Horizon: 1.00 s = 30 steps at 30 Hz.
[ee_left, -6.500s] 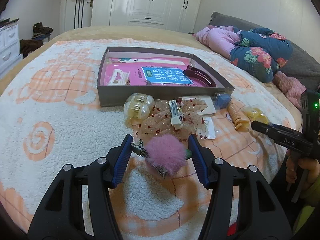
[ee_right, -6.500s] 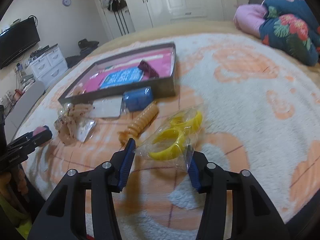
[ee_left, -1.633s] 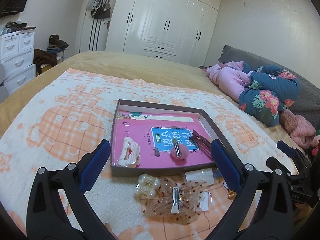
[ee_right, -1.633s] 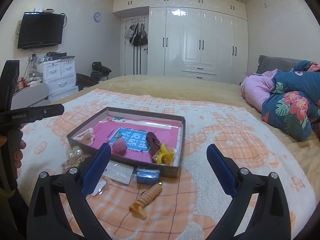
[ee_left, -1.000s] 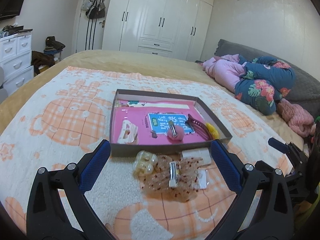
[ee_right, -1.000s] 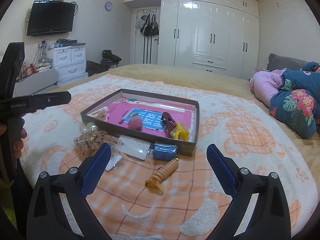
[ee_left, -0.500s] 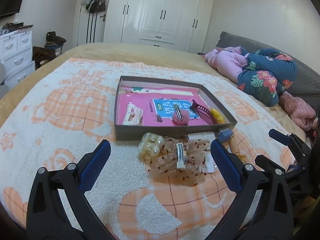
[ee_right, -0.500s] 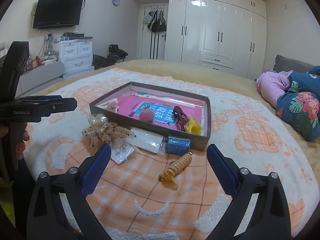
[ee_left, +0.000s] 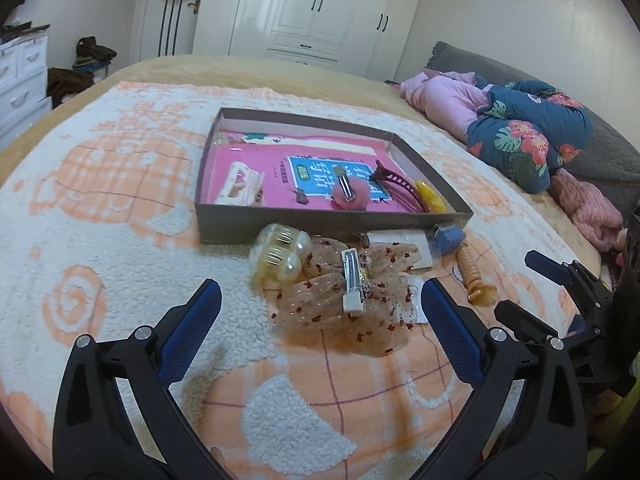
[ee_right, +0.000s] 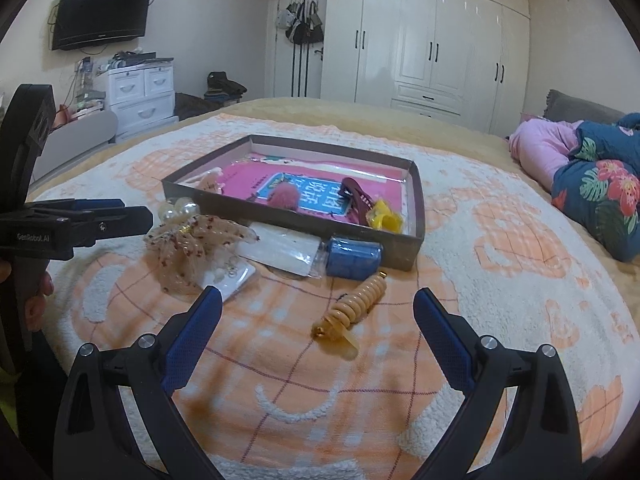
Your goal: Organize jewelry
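Observation:
A shallow grey box [ee_left: 224,222] [ee_right: 416,216] with a pink lining lies on the bed. It holds a white clip [ee_left: 239,183], a pink pompom clip [ee_left: 352,195], a dark red clip [ee_left: 396,186] and a yellow bagged item [ee_left: 430,196]. In front of it lie a pearl claw clip [ee_left: 280,254], a sheer spotted bow with a metal clip [ee_left: 352,300], a blue item [ee_right: 352,258] and an orange spiral clip [ee_right: 352,312]. My left gripper [ee_left: 320,320] is open and empty just before the bow. My right gripper [ee_right: 316,320] is open and empty around the spiral clip.
The bed is covered by a white and orange fleece blanket [ee_left: 100,240]. A white card packet [ee_right: 280,250] lies by the box. Pink and floral bedding [ee_left: 512,136] is piled at the right. Wardrobes [ee_right: 420,40] and white drawers [ee_right: 140,92] stand beyond.
Both grippers have moved down and closer to the loose items in front of the box. Both stay open. Since 6.5 s ago, the pink pompom clip and the yellow bagged item have gone into the box.

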Available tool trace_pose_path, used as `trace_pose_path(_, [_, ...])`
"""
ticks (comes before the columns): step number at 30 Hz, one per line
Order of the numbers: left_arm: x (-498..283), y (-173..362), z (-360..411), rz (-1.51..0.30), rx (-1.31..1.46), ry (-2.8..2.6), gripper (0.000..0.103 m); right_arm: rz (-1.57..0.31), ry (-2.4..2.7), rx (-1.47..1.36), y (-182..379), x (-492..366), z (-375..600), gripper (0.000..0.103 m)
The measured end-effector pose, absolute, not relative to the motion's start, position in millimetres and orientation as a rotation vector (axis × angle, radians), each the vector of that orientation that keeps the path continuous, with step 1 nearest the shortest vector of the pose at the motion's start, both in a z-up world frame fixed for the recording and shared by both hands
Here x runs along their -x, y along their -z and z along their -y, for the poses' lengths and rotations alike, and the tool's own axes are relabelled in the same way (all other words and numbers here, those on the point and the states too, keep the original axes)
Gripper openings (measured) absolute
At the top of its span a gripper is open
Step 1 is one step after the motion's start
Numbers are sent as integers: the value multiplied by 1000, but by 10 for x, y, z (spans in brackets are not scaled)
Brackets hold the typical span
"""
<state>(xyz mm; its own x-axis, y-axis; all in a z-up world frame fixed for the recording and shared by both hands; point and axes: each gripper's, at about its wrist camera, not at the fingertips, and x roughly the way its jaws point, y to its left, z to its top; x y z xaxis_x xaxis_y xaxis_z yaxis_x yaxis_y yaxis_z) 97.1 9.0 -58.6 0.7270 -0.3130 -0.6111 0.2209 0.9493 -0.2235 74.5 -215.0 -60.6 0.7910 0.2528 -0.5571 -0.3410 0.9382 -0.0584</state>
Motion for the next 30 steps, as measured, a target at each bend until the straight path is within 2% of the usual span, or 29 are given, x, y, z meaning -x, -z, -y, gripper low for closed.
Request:
trace_pose_path(12, [-1183, 771, 57, -754, 162, 354, 91, -641, -254, 83, 723, -936, 2316, 94])
trace_pose_path(20, [-1284, 864, 24, -780, 246, 359, 76, -699, -233, 54, 819, -1164, 2227, 93])
trace_pose_path(24, [-1305, 865, -6, -776, 272, 358, 66, -738, -216, 65, 906, -1287, 2143, 83])
trace_pose_path(26, [-1304, 874, -1, -779, 267, 359, 55, -769, -207, 65, 966, -1342, 2128, 68])
trace_pose_path(28, [-1297, 876, -2, -780, 263, 361, 47, -769, -198, 72, 986, -1342, 2145, 48])
trace_pose_path(30, [-1279, 865, 6, -777, 251, 363, 39, -763, -202, 84, 983, -1320, 2173, 39])
